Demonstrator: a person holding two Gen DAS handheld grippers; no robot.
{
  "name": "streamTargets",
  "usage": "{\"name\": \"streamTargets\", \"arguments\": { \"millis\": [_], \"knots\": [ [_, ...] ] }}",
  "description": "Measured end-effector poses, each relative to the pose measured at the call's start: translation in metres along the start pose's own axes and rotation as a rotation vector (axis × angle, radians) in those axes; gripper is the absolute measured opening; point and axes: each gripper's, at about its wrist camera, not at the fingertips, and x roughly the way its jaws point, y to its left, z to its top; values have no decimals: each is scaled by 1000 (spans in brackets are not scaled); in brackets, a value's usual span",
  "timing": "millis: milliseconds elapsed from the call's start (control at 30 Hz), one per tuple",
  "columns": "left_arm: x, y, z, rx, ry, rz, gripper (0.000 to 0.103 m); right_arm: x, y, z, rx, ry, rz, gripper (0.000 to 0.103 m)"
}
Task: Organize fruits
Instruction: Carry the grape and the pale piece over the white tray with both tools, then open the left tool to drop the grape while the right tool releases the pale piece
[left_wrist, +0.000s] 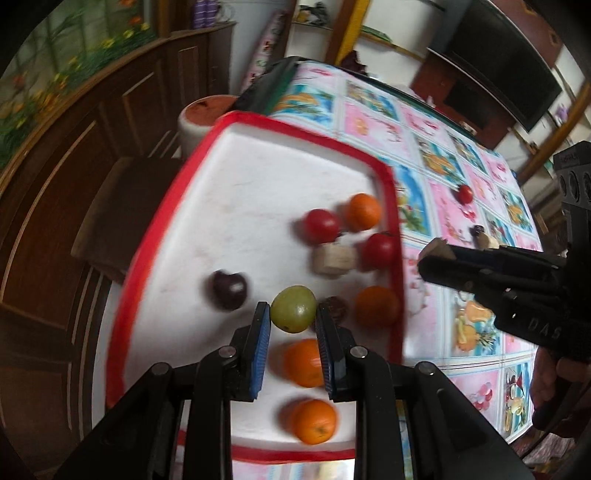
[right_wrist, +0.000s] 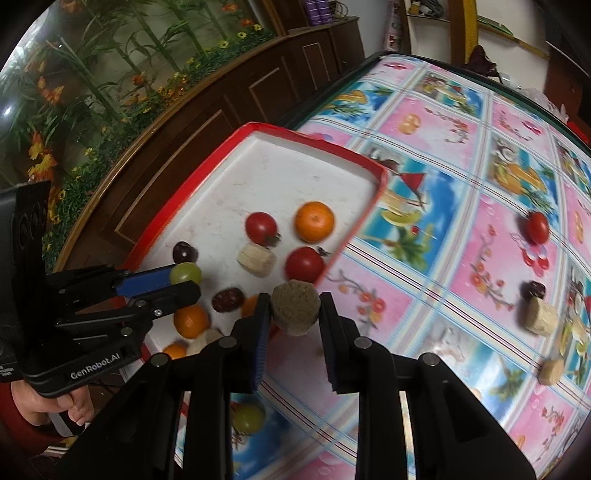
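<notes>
Gripping a round green grape (left_wrist: 293, 309), my left claw (left_wrist: 291, 314) hangs over the white tray with a red rim (left_wrist: 255, 122), above its scattered fruit. My right claw (right_wrist: 295, 314) is clamped on a tan banana chunk (right_wrist: 295, 312) just beside the tray's near edge. Around them, on the fruit-patterned table (right_wrist: 461, 155), lie a red tomato (right_wrist: 537, 228), a dark cherry (right_wrist: 536, 289) and another banana piece (right_wrist: 542, 316), well apart from the tray. Inside the tray sit small oranges (left_wrist: 363, 211), tomatoes (left_wrist: 320, 226), a banana slice (left_wrist: 334, 259) and dark cherries (left_wrist: 229, 290).
</notes>
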Motion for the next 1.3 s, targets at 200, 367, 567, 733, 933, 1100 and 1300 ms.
{"name": "streamTargets", "arguments": {
  "millis": [200, 367, 567, 733, 933, 1100, 1300],
  "knots": [
    [3, 24, -8, -54, 15, 10, 24, 19, 18, 18, -20, 15, 38, 28],
    [7, 34, -16, -66, 31, 15, 24, 42, 39, 31, -46, 53, 81, 28],
    [11, 45, -17, -88, 38, 23, 24, 71, 66, 37, -103, 98, 83, 28],
    [15, 50, -18, -93, 40, 26, 24, 86, 77, 40, -148, 121, 72, 28],
    [16, 50, -17, -76, 36, 34, 24, 101, 77, 36, -162, 155, 58, 28],
    [15, 51, -16, -79, 37, 32, 25, 103, 81, 37, -180, 163, 42, 29],
    [11, 51, -16, -89, 21, 41, 43, 102, 79, 38, -162, 170, 42, 40]
  ]
}}
